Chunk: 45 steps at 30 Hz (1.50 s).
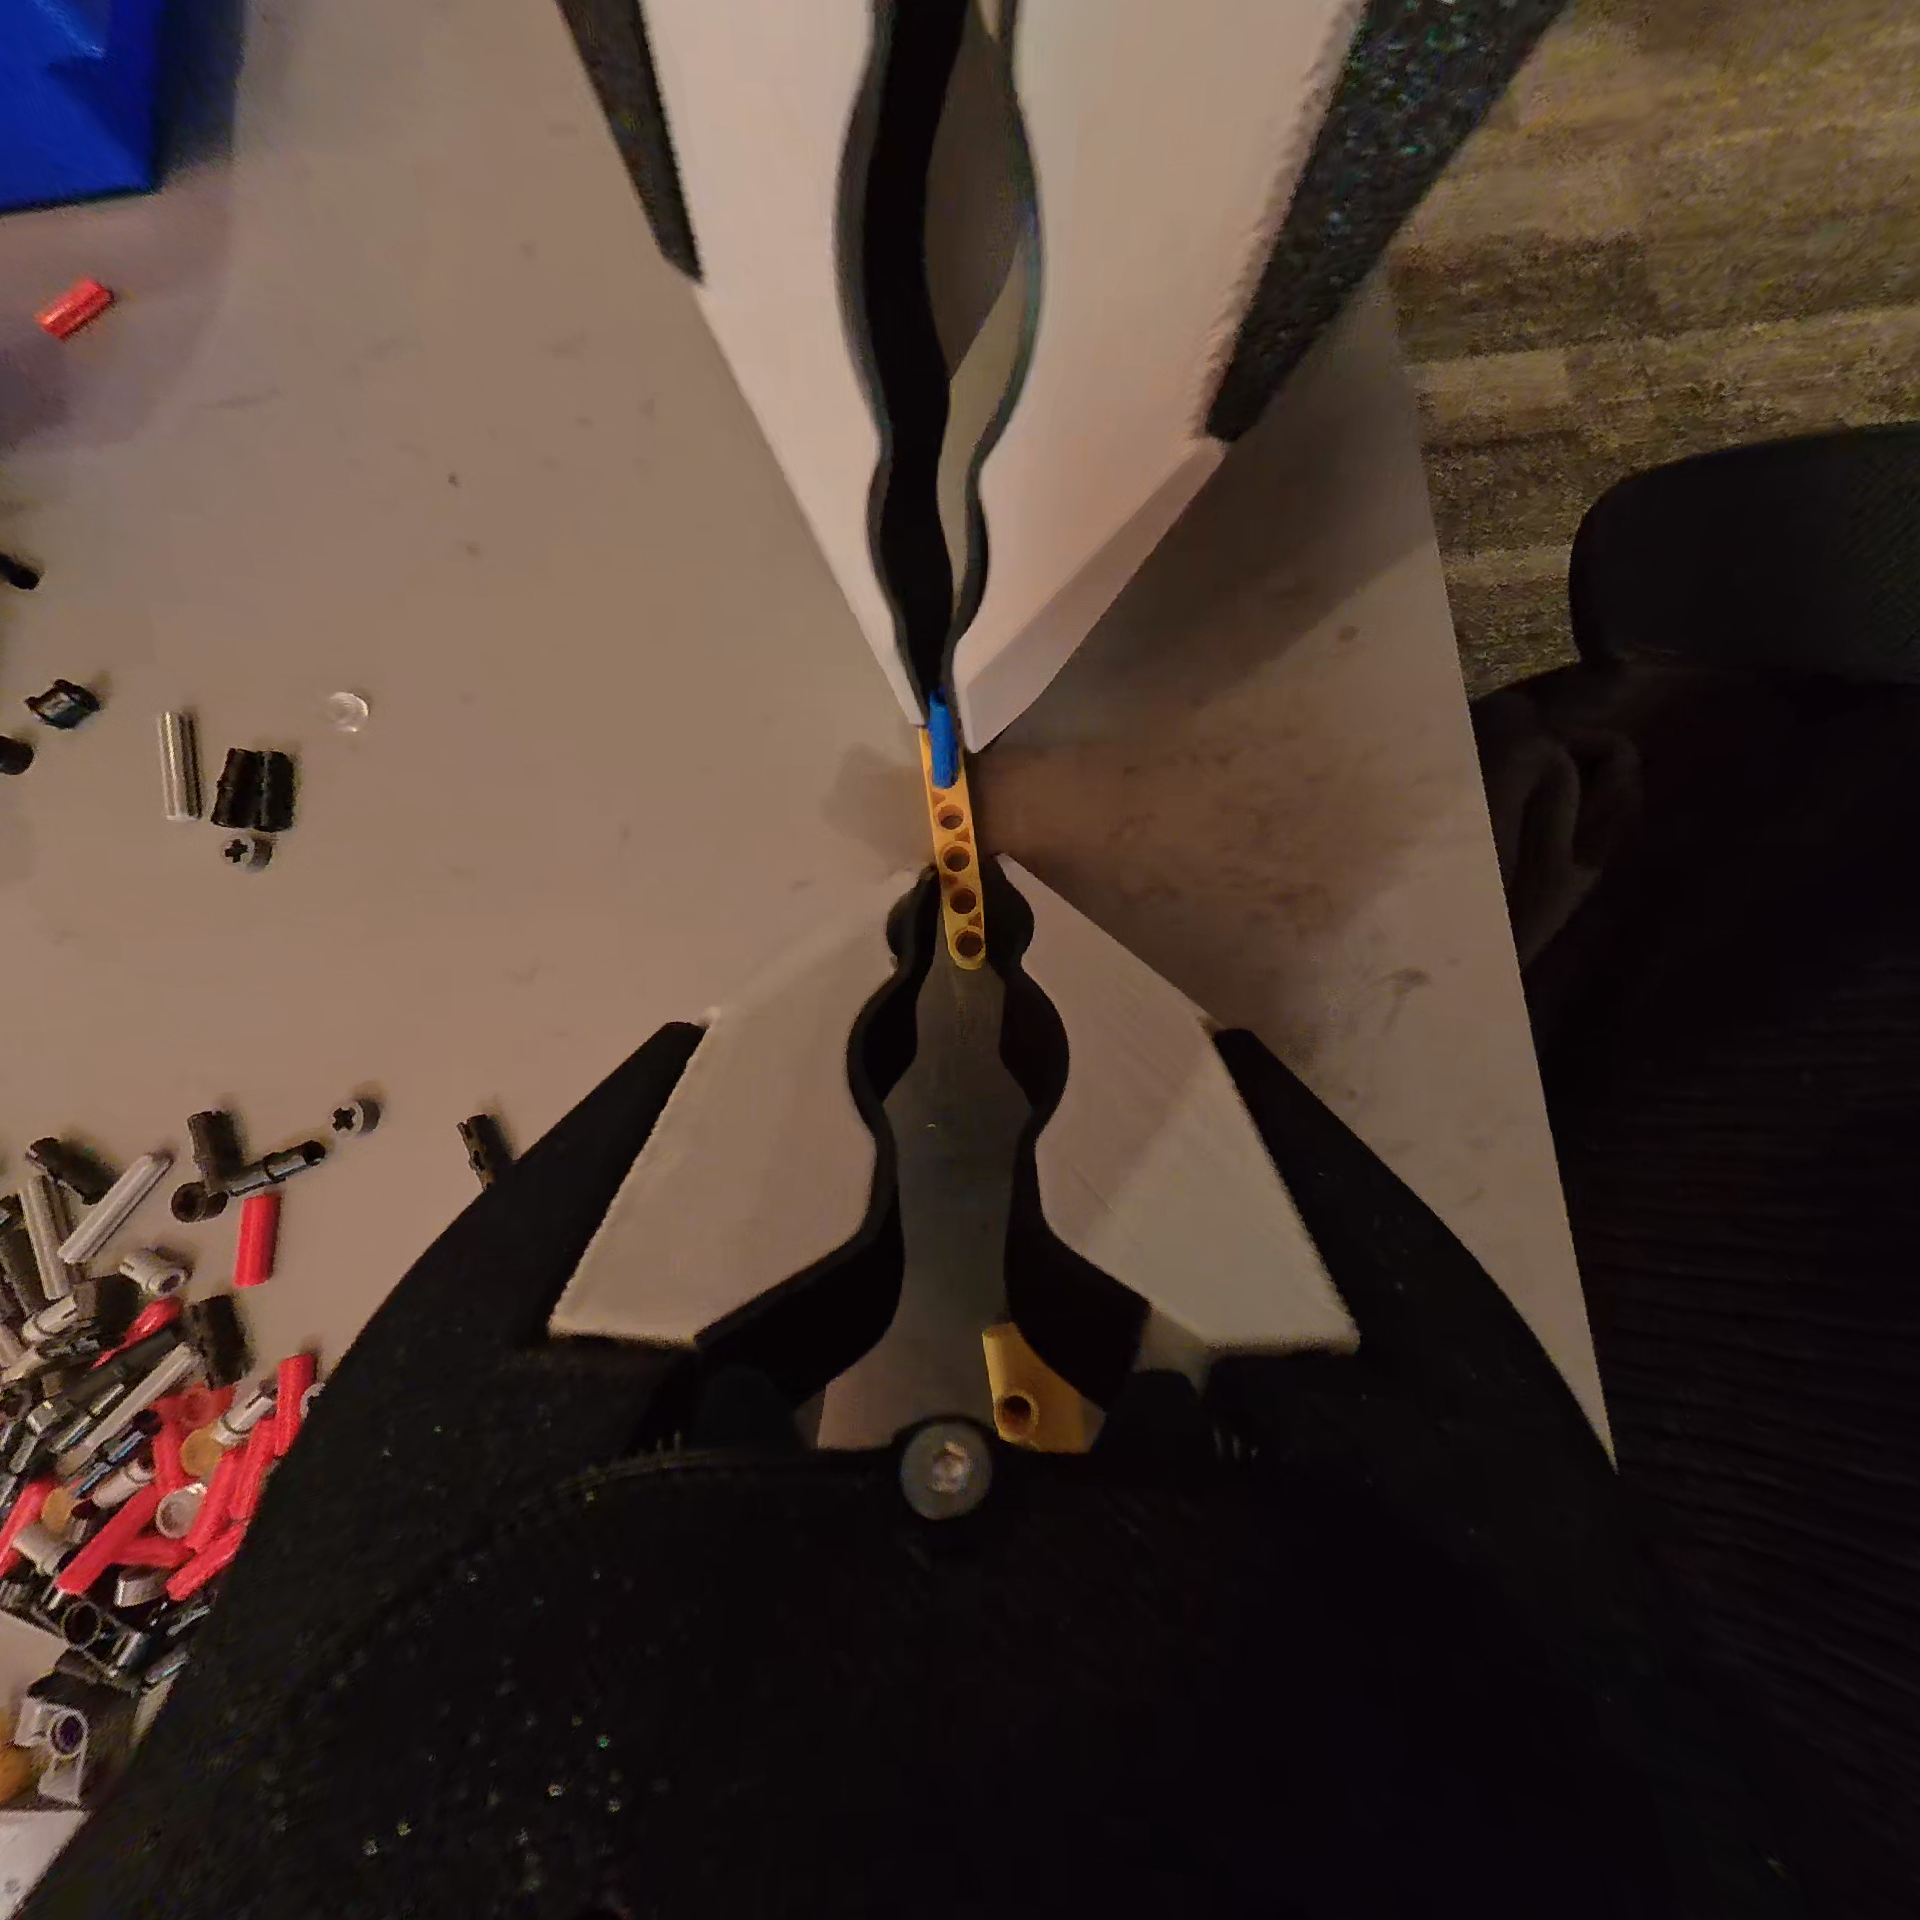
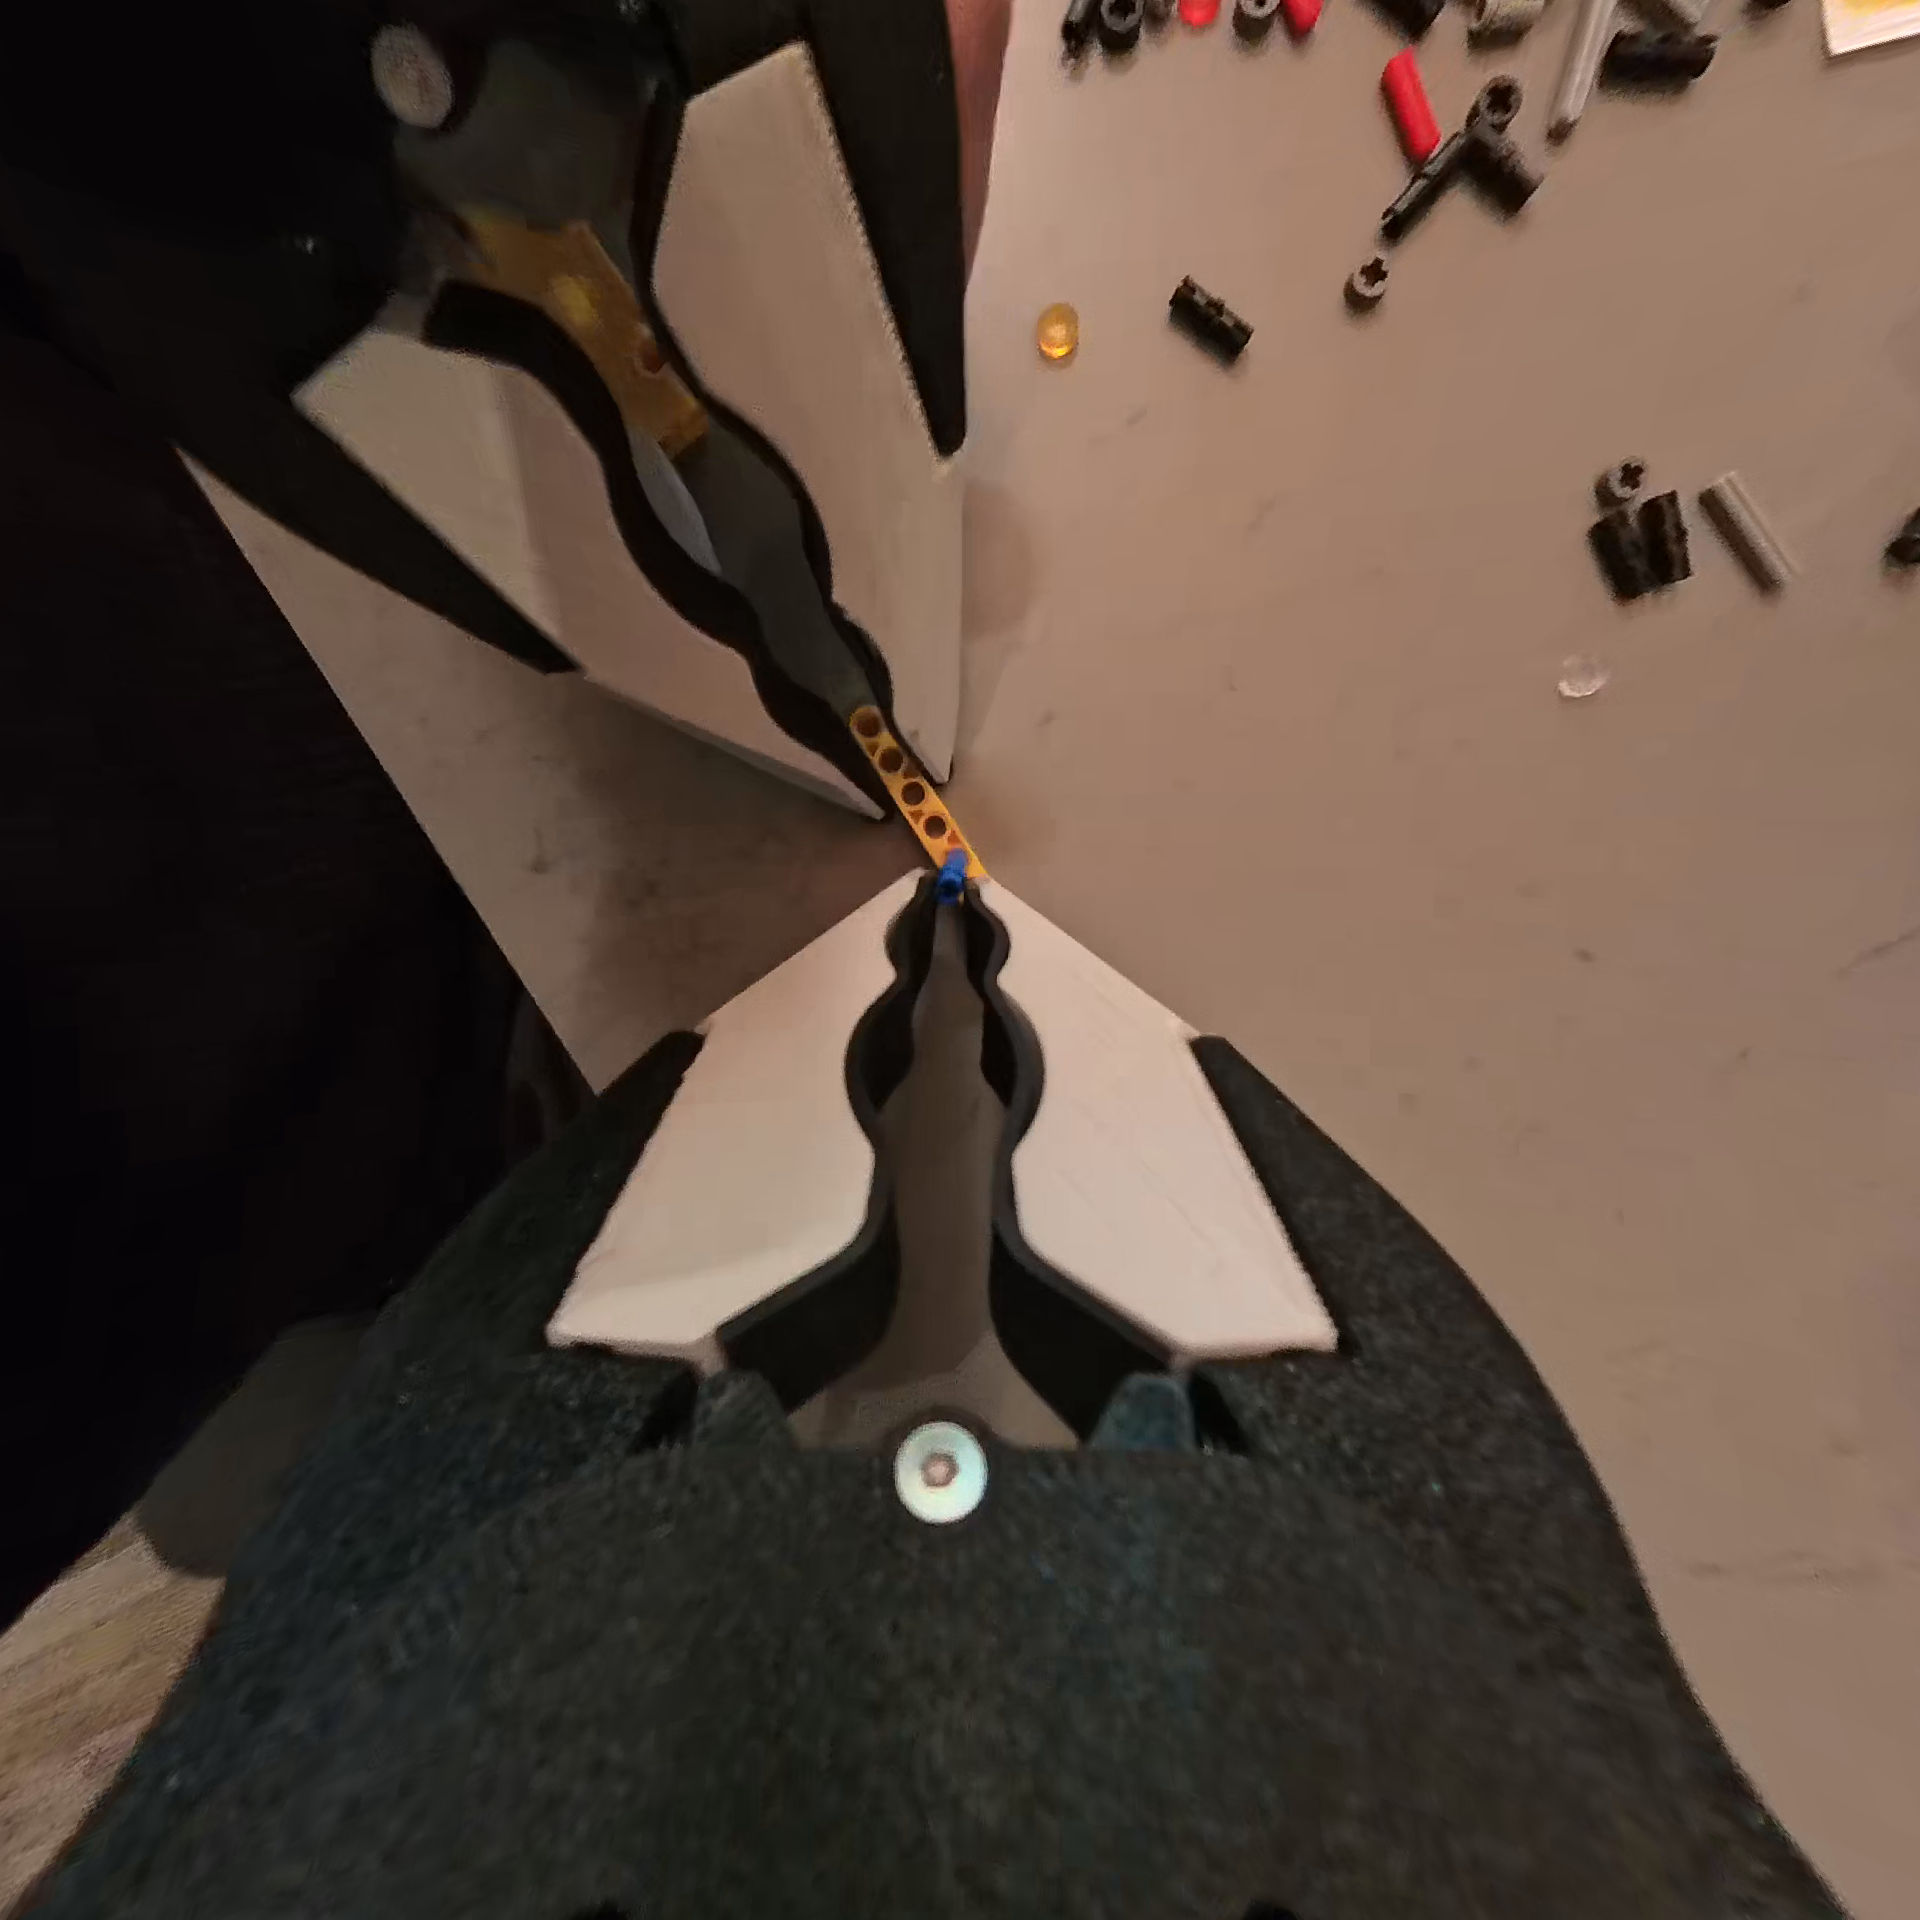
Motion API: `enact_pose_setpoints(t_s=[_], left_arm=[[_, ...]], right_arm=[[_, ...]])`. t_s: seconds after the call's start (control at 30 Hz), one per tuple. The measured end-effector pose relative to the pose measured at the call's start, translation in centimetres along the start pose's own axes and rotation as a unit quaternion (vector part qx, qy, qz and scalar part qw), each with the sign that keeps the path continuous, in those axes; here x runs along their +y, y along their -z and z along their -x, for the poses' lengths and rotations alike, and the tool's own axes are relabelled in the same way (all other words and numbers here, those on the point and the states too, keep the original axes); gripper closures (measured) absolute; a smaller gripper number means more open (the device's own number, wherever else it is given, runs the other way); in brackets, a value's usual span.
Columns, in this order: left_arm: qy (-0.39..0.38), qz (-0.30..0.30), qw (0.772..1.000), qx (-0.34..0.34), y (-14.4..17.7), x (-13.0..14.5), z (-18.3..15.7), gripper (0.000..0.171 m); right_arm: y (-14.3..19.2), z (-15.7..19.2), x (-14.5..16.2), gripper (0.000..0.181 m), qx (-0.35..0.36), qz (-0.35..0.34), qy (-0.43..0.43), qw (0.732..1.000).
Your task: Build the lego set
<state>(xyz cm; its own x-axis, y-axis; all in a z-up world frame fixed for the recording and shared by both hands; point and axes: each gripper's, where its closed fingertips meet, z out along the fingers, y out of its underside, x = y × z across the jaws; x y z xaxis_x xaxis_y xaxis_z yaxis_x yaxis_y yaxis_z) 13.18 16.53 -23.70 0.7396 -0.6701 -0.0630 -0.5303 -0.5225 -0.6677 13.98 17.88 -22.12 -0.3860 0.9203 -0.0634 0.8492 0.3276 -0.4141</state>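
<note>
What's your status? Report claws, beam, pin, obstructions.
Left claw shut on beam. Right claw shut on pin, pin at beam's end hole. Nothing in the way.

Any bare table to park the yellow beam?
Bare table right of the right gripper, below the clear stud. Another patch between red pin and left gripper. Crowded: parts pile.

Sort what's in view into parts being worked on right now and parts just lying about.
In hand:
- yellow beam with holes, held in the left gripper
- blue pin, held in the right gripper, at the beam's end hole

Lying about:
- pile of red, grey and black pieces
- orange round stud
- clear round stud
- blue bin
</note>
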Motion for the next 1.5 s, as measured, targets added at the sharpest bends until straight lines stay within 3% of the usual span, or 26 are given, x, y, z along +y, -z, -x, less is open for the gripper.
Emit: enact_pose_setpoints(t_s=[0.3,0.5,0.57,0.63,0.73,0.87,0.93,1.0,1.07,1.23,1.33,1.5], left_arm=[[0.01,-0.005,1.0,0.002,-0.2,-0.2,-0.3,0.166],[0.017,-0.01,1.0,-0.011,-0.2,-0.3,0.0,0.166],[0.017,-0.015,0.999,-0.044,0.0,-0.4,1.2,0.136],[0.033,-0.048,0.997,-0.046,0.6,-1.4,1.7,0.12],[0.082,-0.13,0.988,-0.024,1.9,-3.9,1.8,0.119],[0.075,-0.204,0.974,-0.063,3.7,-5.9,3.0,0.143],[0.051,-0.219,0.972,-0.073,4.4,-6.4,2.8,0.15],[0.04,-0.233,0.967,-0.091,5.0,-6.8,2.9,0.171],[0.026,-0.237,0.967,-0.09,5.2,-6.9,2.7,0.171],[0.013,-0.225,0.971,-0.078,4.7,-6.2,2.3,0.171],[0.006,-0.221,0.973,-0.07,4.6,-6.1,2.0,0.171],[0.017,-0.225,0.974,-0.017,4.6,-5.9,1.0,0.171]], right_arm=[[-1.0,0.1,-0.4,0.178,-0.029,0.046,-0.002,0.998],[-0.3,-0.3,-0.4,0.178,-0.019,-0.025,-0.019,0.999],[0.3,-0.7,-0.8,0.178,-0.024,-0.081,-0.064,0.994],[1.3,-1.4,-1.5,0.178,-0.031,-0.15,-0.117,0.981],[3.3,-2.0,-3.0,0.178,-0.077,-0.257,-0.216,0.939],[5.6,-0.8,-4.9,0.178,-0.175,-0.346,-0.29,0.875],[6.4,-0.3,-5.4,0.177,-0.207,-0.37,-0.296,0.856],[6.9,-0.5,-5.5,0.179,-0.221,-0.386,-0.303,0.843],[7.1,-0.3,-5.4,0.179,-0.242,-0.39,-0.308,0.833],[6.5,0.2,-5.1,0.178,-0.234,-0.373,-0.296,0.847],[6.7,-0.4,-5.3,0.146,-0.193,-0.382,-0.266,0.864],[7.5,0.3,-5.0,0.149,-0.11,-0.356,-0.08,0.925]])
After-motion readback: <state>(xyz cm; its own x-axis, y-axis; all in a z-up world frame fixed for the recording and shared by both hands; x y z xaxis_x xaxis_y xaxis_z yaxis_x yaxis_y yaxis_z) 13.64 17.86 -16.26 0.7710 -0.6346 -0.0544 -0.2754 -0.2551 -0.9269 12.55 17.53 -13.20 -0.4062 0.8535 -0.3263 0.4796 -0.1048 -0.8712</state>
